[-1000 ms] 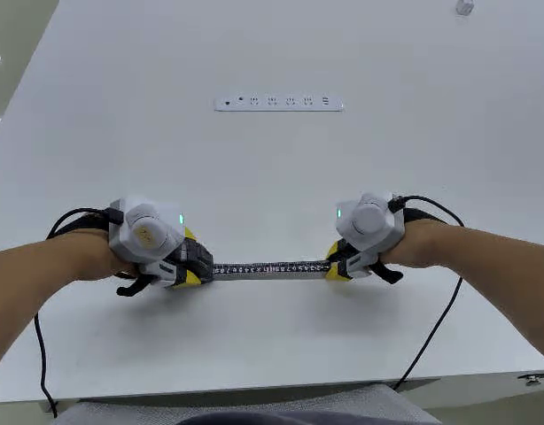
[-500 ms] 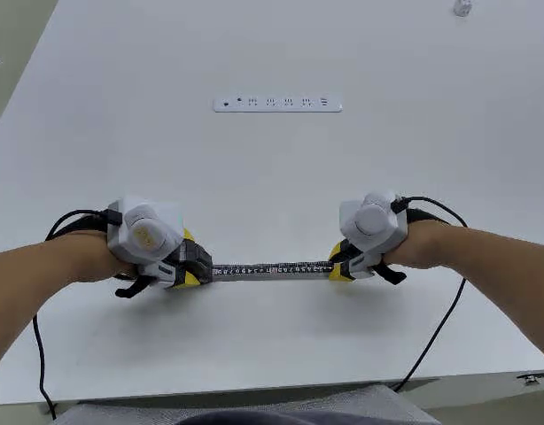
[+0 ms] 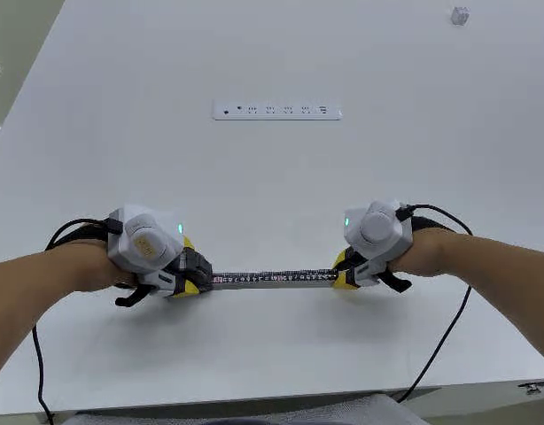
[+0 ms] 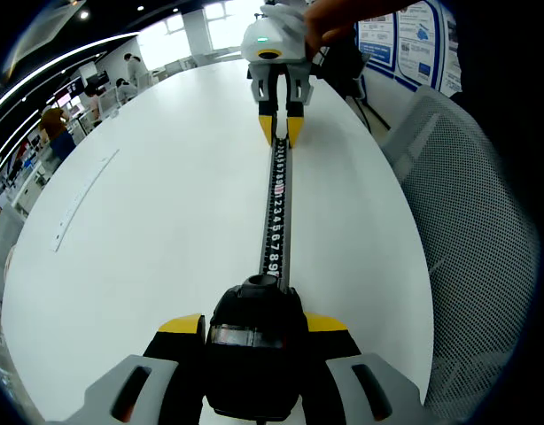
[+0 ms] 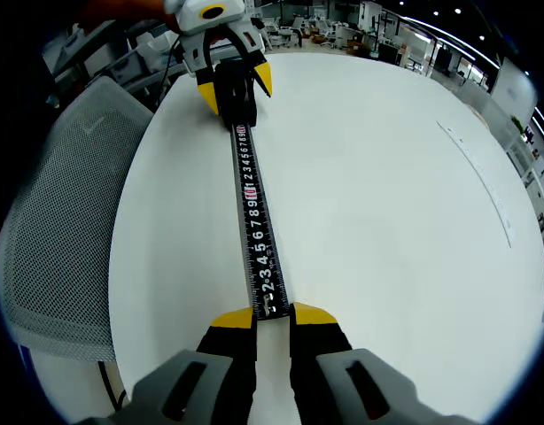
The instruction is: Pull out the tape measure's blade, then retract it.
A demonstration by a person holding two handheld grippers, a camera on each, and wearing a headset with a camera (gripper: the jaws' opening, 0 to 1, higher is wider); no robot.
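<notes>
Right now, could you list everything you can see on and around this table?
table: one, white, under everything.
tape measure case: one, black, clamped at the table's near left.
blade: one, dark with white numerals, stretched out along the table's near side.
power strip: one, white, farther back on the table.
small object: one, pale, far right; too small to identify.
chair: one, grey mesh, beside the table.
cables: two, black, trailing off the near edge.
left gripper: grey, yellow tips, shut on the case.
right gripper: same colours, shut on the blade's end.
forearms: two, bare.
</notes>
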